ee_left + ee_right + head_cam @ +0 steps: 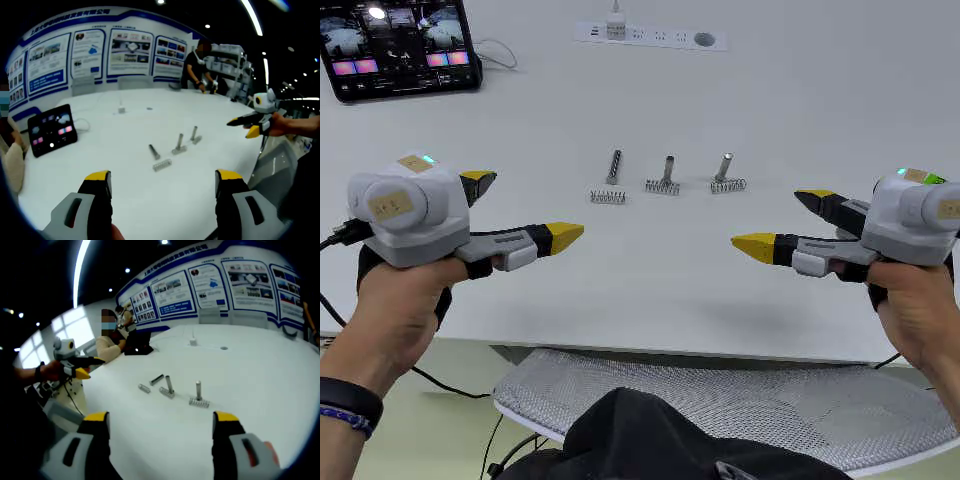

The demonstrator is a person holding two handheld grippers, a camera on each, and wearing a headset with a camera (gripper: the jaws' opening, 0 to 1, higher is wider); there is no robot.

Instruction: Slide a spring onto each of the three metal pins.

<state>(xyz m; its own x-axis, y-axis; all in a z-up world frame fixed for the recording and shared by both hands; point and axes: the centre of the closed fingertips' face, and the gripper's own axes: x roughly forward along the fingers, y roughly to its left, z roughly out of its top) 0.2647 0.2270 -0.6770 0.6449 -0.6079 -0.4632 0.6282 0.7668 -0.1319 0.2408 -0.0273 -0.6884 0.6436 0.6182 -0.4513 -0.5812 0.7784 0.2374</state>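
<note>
the left gripper (525, 208) has its jaws spread wide with nothing between them: grey plastic arms that end in wedge-shaped yellow tips over black. the right gripper (780, 221) is spread just as wide and also holds nothing. each has a rounded pale grey body with a small green light on top and sits in a bare hand. both hang above the near edge of the table (820, 110), tips pointing inward at each other and well apart.

beyond and between them, in a row across the middle of the table, are three short cylindrical pins of dull grey metal: the left pin (614, 166), the middle pin (668, 170) and the right pin (724, 166). in front of each lies a small coiled wire spring on its side: the left spring (607, 197) a little apart from its pin, the middle spring (662, 187) and the right spring (728, 186) up against the pins' feet. no spring is on a pin.

the table is smooth, matte and white. at its far left stands a black tablet (400, 45) with a lit screen, and at the far edge lies a white power strip (645, 35). a grey mesh chair seat (720, 400) is below the near edge. the gripper views show a curved white and blue wall (75, 55) hung with posters.
</note>
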